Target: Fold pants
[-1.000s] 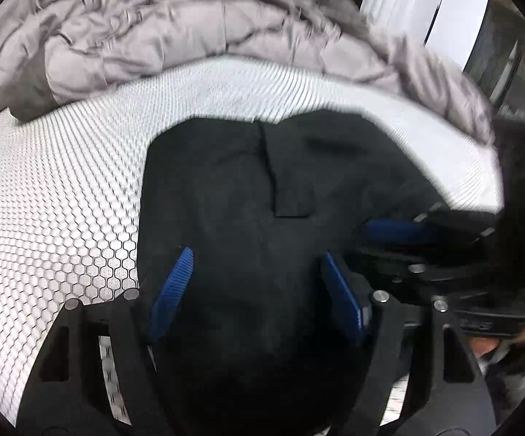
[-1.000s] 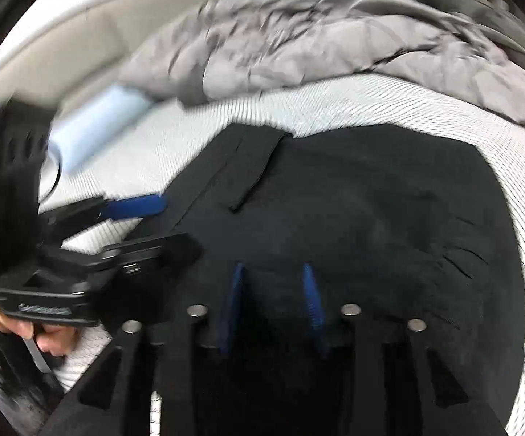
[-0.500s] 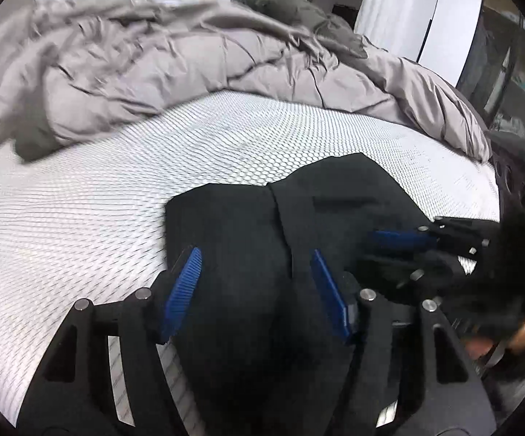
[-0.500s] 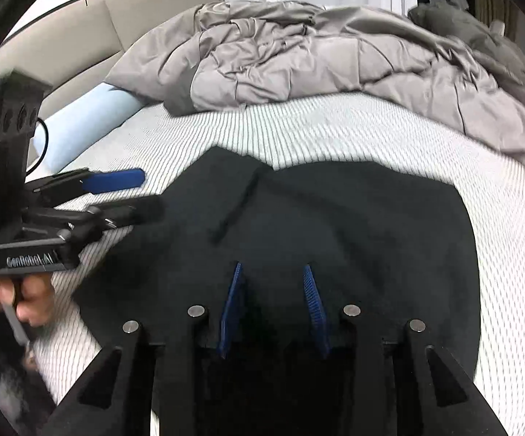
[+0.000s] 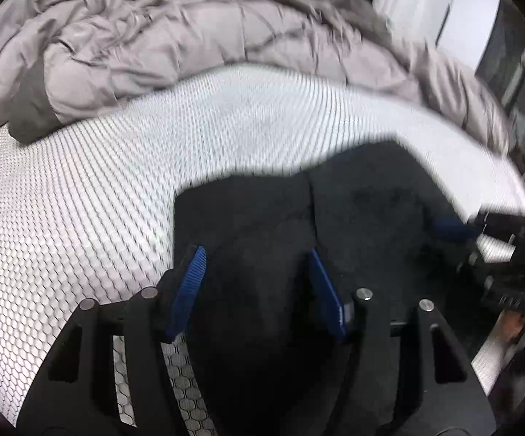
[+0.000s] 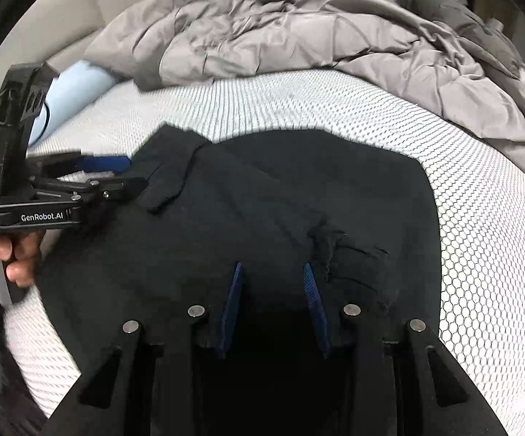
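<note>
Grey quilt [image 6: 298, 36] lies bunched along the far side of the white mesh mattress [image 6: 480, 254], well clear of the work. Black pants [image 6: 262, 210] lie nearly flat on the near part of the mattress, soft, limp and light; an outer edge or corner probably offers the best hold. A pale blue pillow [image 6: 77, 83] sits far left. Left gripper [image 5: 259, 283] and right gripper [image 6: 273, 290] both hang over the cloth, fingers apart, holding nothing.
</note>
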